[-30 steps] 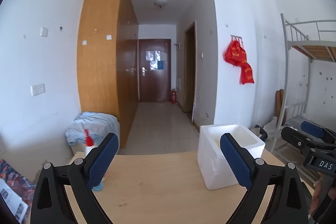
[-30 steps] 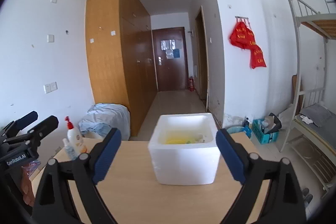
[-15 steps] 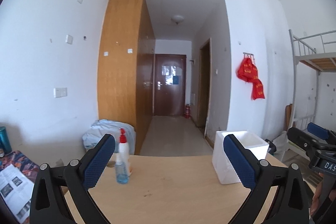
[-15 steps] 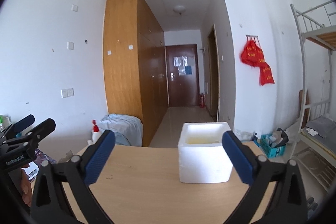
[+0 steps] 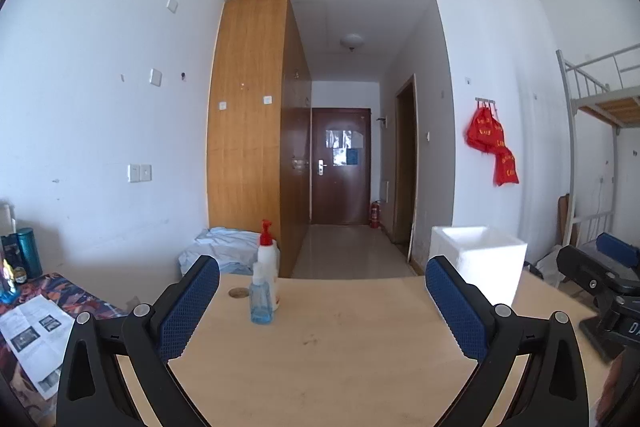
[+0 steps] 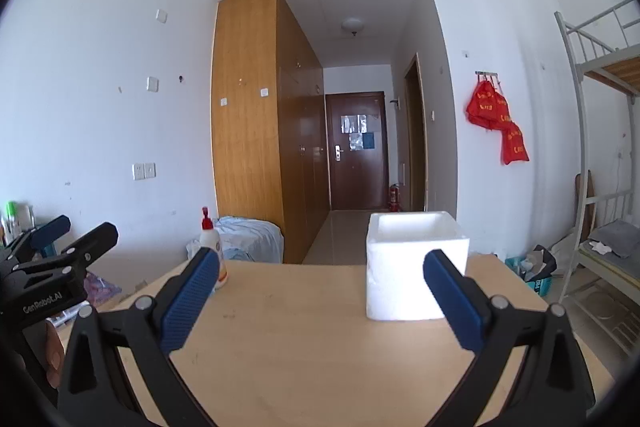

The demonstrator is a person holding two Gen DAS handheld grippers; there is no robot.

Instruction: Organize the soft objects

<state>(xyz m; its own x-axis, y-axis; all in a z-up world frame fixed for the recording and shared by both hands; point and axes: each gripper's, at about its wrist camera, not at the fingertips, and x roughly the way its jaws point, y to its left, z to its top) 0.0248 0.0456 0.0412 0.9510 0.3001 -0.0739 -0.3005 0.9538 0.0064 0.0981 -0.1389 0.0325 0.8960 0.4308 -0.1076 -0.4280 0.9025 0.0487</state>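
The worktop (image 6: 320,327) lay pale and nearly bare from near edge to far edge. Toward its far right corner stood the white foam box (image 6: 416,267), open at the top, its inside hidden from this low angle, so whatever soft things it held could not be seen. No soft object lay loose on the wood. Near the far left edge stood the white pump bottle (image 5: 269,267) with its red top, the small clear blue bottle (image 5: 261,301) touching its front.

The left gripper (image 5: 320,311) hung level over the near edge, jaws spread wide with nothing between them. The right gripper (image 6: 320,303) did the same facing the box, jaws at their widest and empty.

By my reading, the sorting looked finished or between items: both tools were empty and away from the box. Any next move would call for finding another soft thing, perhaps off the worktop's left edge where papers (image 5: 36,339) lay on a patterned cloth (image 5: 76,297), then carrying it to the box.

Compared with a second ago, both views had pulled back: the box looked smaller and farther, the yellow contents once glimpsed inside were no longer visible, and the bottles had come fully into the left view. The right jaws had widened a touch.
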